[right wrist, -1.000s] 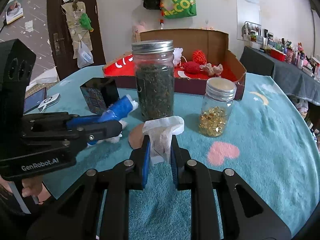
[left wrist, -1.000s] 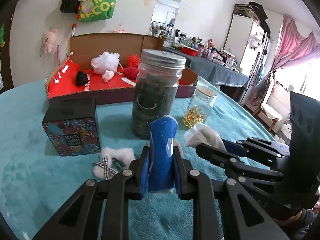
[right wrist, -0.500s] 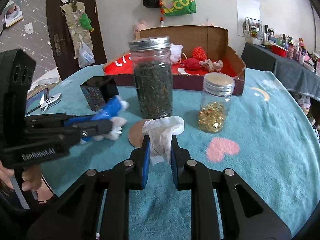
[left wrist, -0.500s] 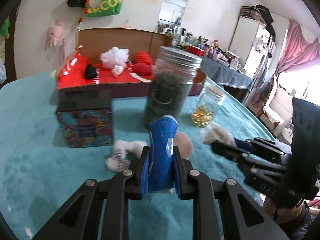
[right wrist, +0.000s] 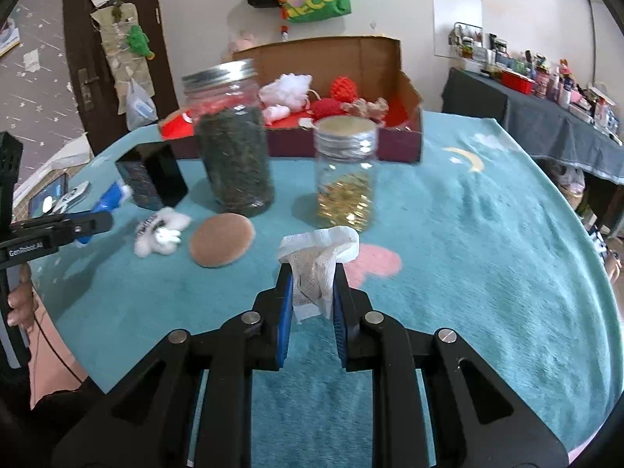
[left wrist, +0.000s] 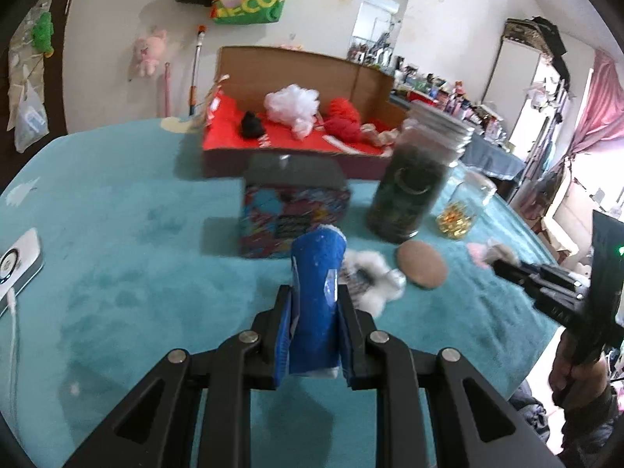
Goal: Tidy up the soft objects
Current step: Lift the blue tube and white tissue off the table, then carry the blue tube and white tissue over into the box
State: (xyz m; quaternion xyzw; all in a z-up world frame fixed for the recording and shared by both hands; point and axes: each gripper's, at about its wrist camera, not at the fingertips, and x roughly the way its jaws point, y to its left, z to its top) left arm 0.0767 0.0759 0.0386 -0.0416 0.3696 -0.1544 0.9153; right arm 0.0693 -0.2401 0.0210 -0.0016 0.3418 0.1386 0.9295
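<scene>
Left tongs low centre of the left view, pinching an upright blue soft roll between the pads, its top sticking out above the tips. Just past the tips, on the teal desk: a white fluffy toy, a tan round pad to its right, a patterned box behind. Further up the frame, a dark-filled jar, a small jar of gold bits, then a red-lined cardboard box with white, black and red soft things inside.

Right tongs low centre of the right view, closed on a crumpled white gauze that bulges above the tips. Tan pad and fluffy toy up and left of these tongs, lying apart from them on the desk. Small jar straight above the gauze. At the left edge, the left tongs with the blue roll, a hand below.
</scene>
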